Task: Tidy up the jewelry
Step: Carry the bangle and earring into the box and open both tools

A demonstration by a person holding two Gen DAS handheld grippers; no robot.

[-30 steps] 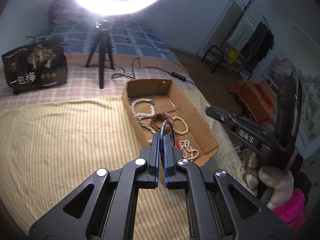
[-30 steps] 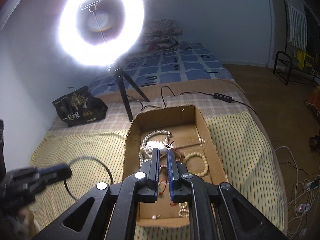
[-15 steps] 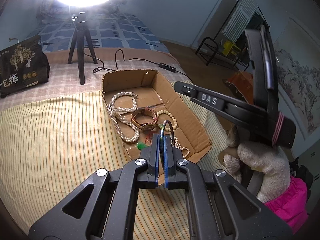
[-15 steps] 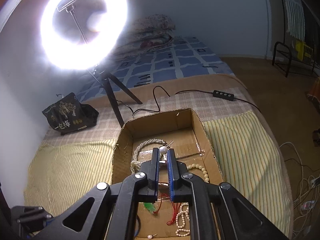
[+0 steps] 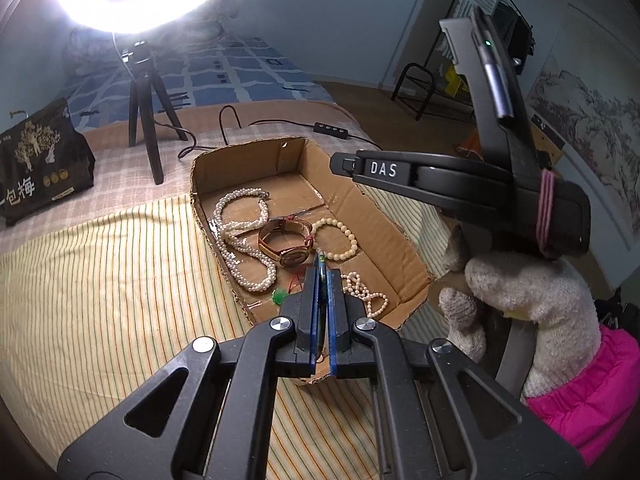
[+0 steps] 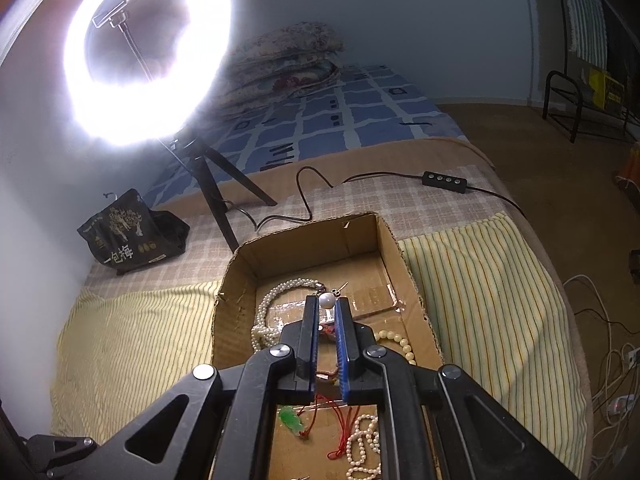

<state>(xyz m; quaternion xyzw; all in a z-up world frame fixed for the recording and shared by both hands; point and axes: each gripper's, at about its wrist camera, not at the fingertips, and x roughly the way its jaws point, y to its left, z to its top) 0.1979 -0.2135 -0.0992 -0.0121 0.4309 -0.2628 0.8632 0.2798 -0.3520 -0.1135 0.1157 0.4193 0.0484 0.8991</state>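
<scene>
An open cardboard box (image 5: 404, 256) (image 6: 236, 276) on the bed holds a long pearl necklace (image 5: 240, 248) (image 6: 266, 308), a gold watch (image 5: 286, 242), a cream bead bracelet (image 5: 340, 240) (image 6: 400, 344), a small pearl string (image 5: 366, 292) (image 6: 362, 444) and a green pendant on red cord (image 5: 279, 297) (image 6: 291, 420). My left gripper (image 5: 321, 268) is shut on a thin dark bangle (image 5: 321, 258), held edge-on above the box's near end. My right gripper (image 6: 327, 302) is shut on a pearl earring (image 6: 327, 300) above the box. The right gripper's body (image 5: 460, 184) shows in the left wrist view.
A ring light on a tripod (image 5: 146, 92) (image 6: 152, 52) stands behind the box, with its cable and switch (image 6: 444, 181). A black printed bag (image 5: 38, 164) (image 6: 128, 236) lies at the back left. The striped yellow cloth (image 5: 100, 280) covers the bed around the box.
Both grippers have moved in over the box, still shut on their items. The right gripper now looms larger in the left wrist view. The bangle has turned edge-on.
</scene>
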